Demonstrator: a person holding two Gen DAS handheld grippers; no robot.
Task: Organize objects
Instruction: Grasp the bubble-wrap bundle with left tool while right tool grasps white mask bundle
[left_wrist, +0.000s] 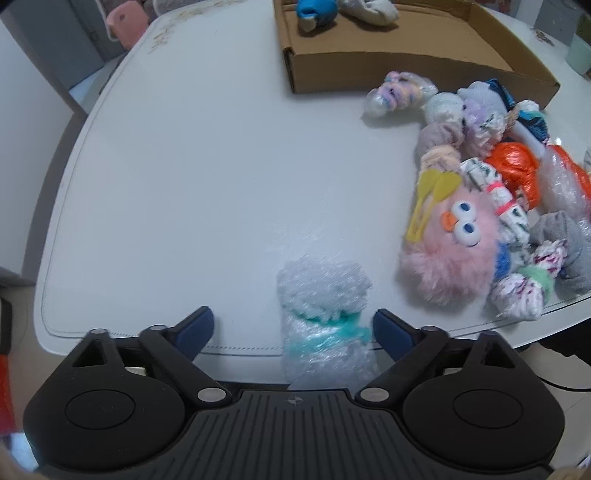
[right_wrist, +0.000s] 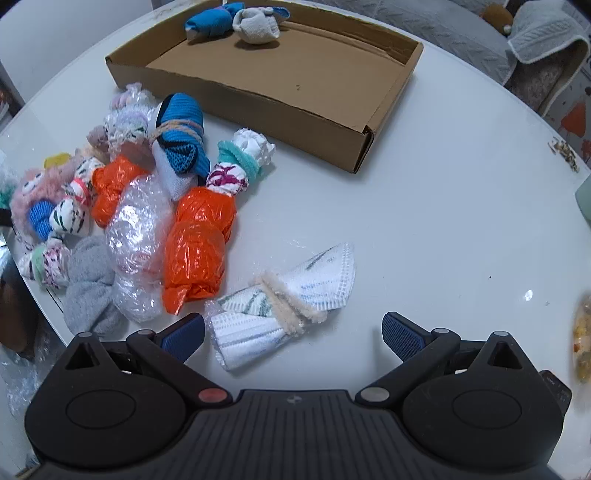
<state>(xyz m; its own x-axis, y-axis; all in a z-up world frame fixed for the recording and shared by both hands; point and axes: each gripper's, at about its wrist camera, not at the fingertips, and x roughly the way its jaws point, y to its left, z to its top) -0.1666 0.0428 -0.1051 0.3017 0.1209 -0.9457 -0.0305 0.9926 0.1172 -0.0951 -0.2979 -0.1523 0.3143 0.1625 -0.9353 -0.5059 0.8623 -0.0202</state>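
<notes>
Left gripper (left_wrist: 293, 328) is gaping wide around one bubble-wrap bundle (left_wrist: 325, 314) at the table (left_wrist: 166, 184) edge, gripping nothing. Right gripper (right_wrist: 293, 332) is gaping wide, one white cloth roll (right_wrist: 280, 306) lying between its fingers, ungripped. Two bundles are lying in one box (right_wrist: 288, 107).

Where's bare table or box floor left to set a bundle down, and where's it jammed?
Free: most of the cardboard box floor, in front of the blue roll and grey sock ball at its far wall. Also bare table to the right of the white cloth bundle, and in the left wrist view, left of the bubble-wrap bundle. Crowded: the pile around the orange bundle and pink plush.
</notes>
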